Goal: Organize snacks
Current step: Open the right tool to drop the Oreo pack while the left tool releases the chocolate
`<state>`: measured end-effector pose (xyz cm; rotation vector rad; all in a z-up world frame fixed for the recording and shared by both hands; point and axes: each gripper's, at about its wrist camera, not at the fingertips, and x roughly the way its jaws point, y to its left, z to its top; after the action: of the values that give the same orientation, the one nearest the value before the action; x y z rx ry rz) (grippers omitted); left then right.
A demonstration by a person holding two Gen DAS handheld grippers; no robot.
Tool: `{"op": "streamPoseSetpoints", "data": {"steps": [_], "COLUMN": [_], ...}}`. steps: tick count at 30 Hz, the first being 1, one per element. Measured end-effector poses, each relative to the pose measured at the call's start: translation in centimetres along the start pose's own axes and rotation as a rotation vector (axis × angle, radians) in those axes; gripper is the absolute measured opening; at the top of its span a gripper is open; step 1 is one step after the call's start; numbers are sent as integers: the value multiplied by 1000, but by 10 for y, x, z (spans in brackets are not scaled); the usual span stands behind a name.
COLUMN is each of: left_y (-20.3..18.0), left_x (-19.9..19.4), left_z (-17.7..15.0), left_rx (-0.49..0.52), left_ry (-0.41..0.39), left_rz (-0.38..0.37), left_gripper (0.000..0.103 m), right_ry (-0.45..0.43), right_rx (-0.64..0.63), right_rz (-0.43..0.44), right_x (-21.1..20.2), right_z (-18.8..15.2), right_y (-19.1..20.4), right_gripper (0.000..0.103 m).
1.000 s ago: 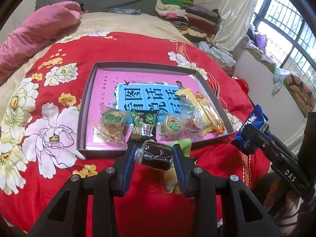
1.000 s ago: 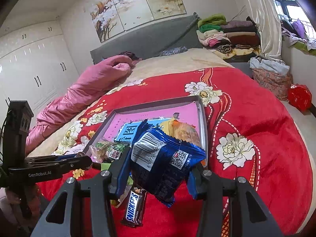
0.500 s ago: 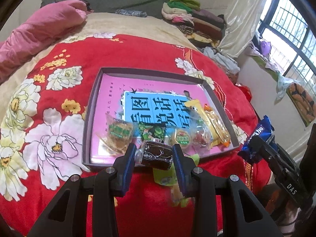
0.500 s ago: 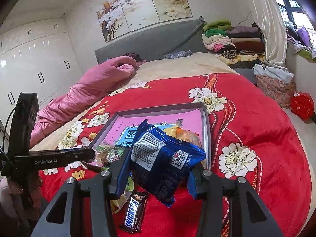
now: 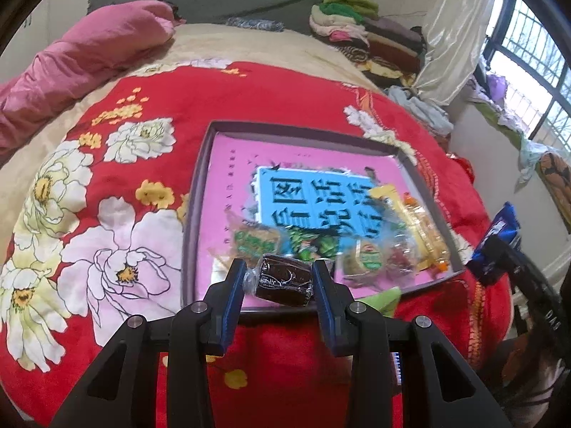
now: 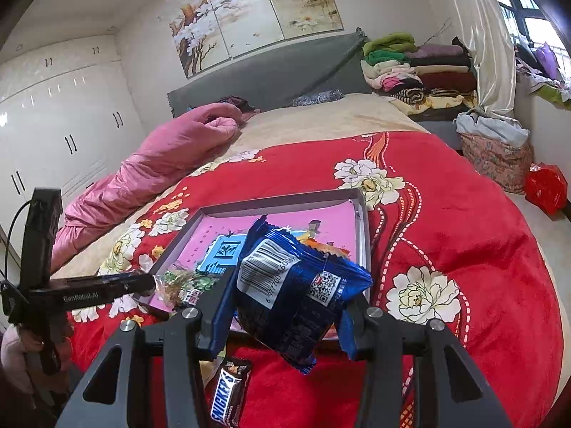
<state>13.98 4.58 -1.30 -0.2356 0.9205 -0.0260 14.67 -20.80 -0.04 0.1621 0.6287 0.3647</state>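
Observation:
My left gripper is shut on a dark brown wrapped snack and holds it over the near edge of a grey tray with a pink and blue book inside. Several wrapped snacks lie along the tray's near side. My right gripper is shut on a blue snack packet above the tray's near right corner. The blue packet also shows in the left wrist view. A Snickers bar lies on the red blanket below the right gripper.
The tray lies on a red floral blanket on a bed. A pink quilt lies at the far left. Folded clothes are stacked at the head of the bed. A green wrapper lies just outside the tray's near edge.
The left gripper has moved forward and up with the brown snack, now over the tray's near edge. The right gripper has risen slightly with the blue packet.

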Motion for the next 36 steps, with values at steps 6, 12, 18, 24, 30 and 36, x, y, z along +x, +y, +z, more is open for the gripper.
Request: {"op": "streamPoseSetpoints", "data": {"steps": [6,12,18,24,30,36], "left_y": [5,4,-1,-4,-4,-3], "left_x": [18,32,42,43,45,46], "left_z": [-3,-5,-5,-4,-4,-2], "left_rx": [12,32,41,56,57,57], "left_ry": [23,38,46,43,49,46], "left_rz": [45,59,54,75,84,84], "left_gripper": [39,39,39,39,39,39], "right_ry": [27,48,80,111,121,118], "right_rx": [-11,-38,-90,-110,-160,-153], "right_rz": [-5,-16,-45,-44,-58,-61], "right_x": [13,27,45,62,78,81], "right_z": [2,4,1,-2,-2,-2], "right_y": [-2,2,9,12,18,17], "right_gripper": [49,49,49,49,49,49]}}
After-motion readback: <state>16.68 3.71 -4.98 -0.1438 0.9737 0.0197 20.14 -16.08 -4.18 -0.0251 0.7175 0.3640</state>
